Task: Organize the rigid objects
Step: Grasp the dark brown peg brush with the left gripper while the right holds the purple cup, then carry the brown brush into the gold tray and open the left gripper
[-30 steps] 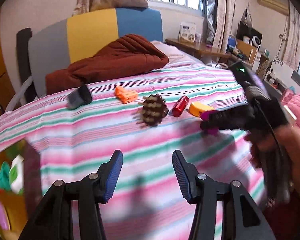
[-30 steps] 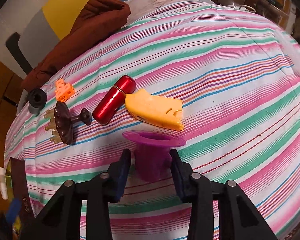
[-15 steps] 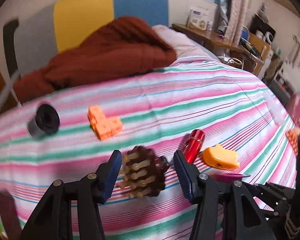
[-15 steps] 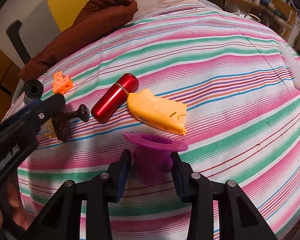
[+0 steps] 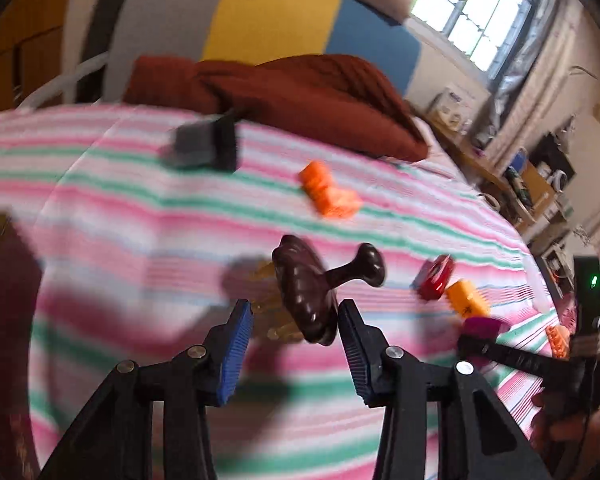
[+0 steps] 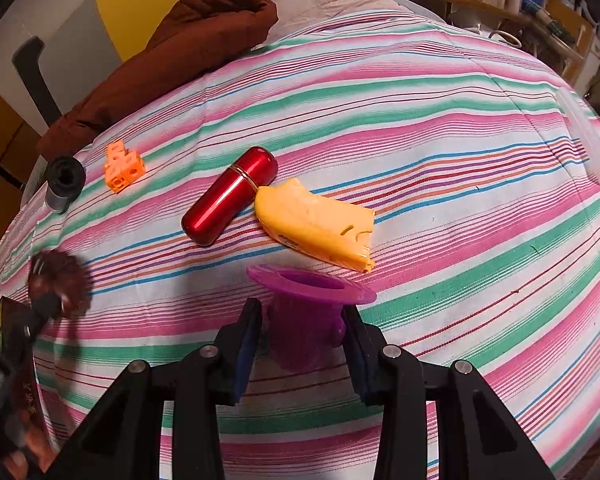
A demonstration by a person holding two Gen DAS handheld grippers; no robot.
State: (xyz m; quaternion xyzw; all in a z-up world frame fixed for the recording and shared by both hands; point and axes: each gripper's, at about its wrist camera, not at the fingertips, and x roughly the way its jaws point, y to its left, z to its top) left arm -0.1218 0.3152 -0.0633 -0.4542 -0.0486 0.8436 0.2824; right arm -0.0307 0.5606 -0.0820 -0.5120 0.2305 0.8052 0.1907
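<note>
Bedroom: bed under pink, green and white striped sheet (image 6: 440,128), brown quilt (image 5: 300,92) at its head. Left tool (image 5: 296,340) half-open, its jaws just closing around dark brown wooden massage brush (image 5: 308,292); right tool (image 6: 304,340) clamps purple plastic flanged cup (image 6: 308,308).

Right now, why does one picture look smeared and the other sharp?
Left wrist view: motion blur smears the brown brush and orange blocks. Right wrist view: crisp on the red tube and purple cup, bedspread bulging from lens distortion.

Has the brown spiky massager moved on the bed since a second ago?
Yes. In the right wrist view the brown massager has shifted down and left, away from the red tube, and now sits between the closing left gripper's jaws.
</note>
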